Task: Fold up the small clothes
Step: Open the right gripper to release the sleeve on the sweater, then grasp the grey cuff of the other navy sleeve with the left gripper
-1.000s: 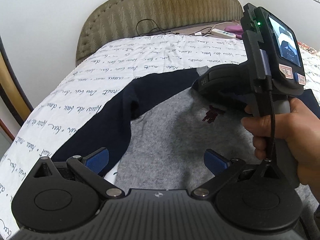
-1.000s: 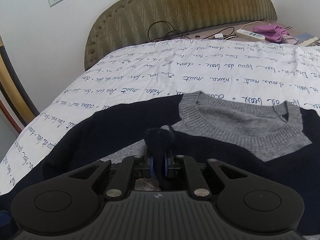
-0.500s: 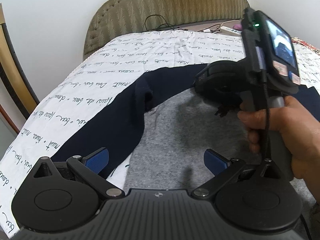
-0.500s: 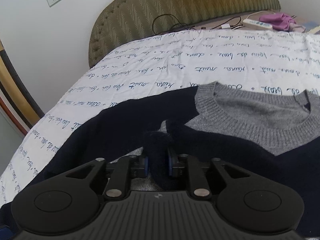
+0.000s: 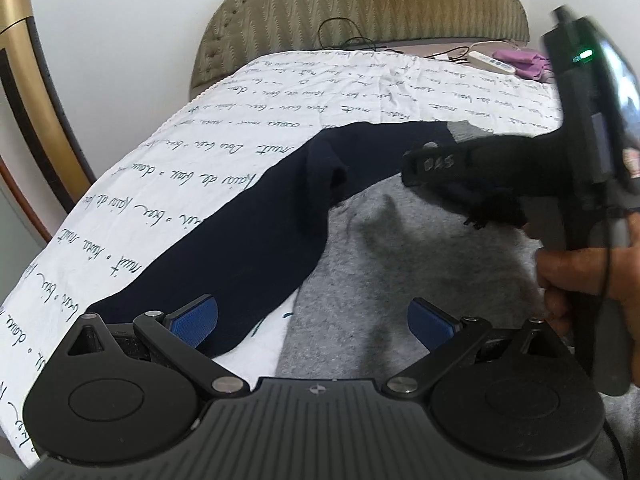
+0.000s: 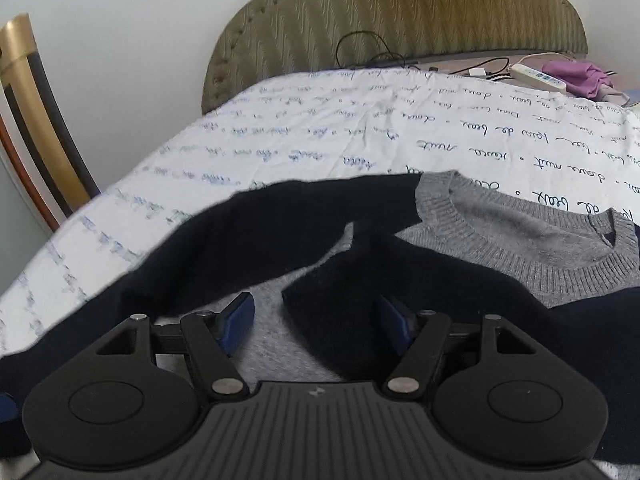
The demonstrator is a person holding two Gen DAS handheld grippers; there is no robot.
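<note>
Two views are showing the same small sweater (image 5: 400,264), a grey body with navy sleeves, lying on the bed (image 5: 248,128) over its script-printed cover. Through the left wrist camera, the left tongs (image 5: 312,318) are hanging wide apart with nothing between the blue pads, low over the near edge of the grey body, while the navy sleeve (image 5: 240,232) is running from the shoulder down toward the near left. Farther right, a hand (image 5: 592,272) is gripping the other tool's handle above the chest. Through the right wrist camera, the right tongs (image 6: 316,322) are likewise standing open, holding nothing, and a fold of navy cloth (image 6: 332,292) is lying loose between the pads; the grey ribbed collar (image 6: 520,236) is sitting far right. Judging from this, the sleeve fold across the chest is the step in hand, and it is going best if the right tool is drawing straight up and back so a pad is not snagging the knit and undoing the fold. Next, the left tongs are best pinching the near-left sleeve close to its cuff, lifting only a little, and laying it flat across the grey body without bunching at the shoulder.
</note>
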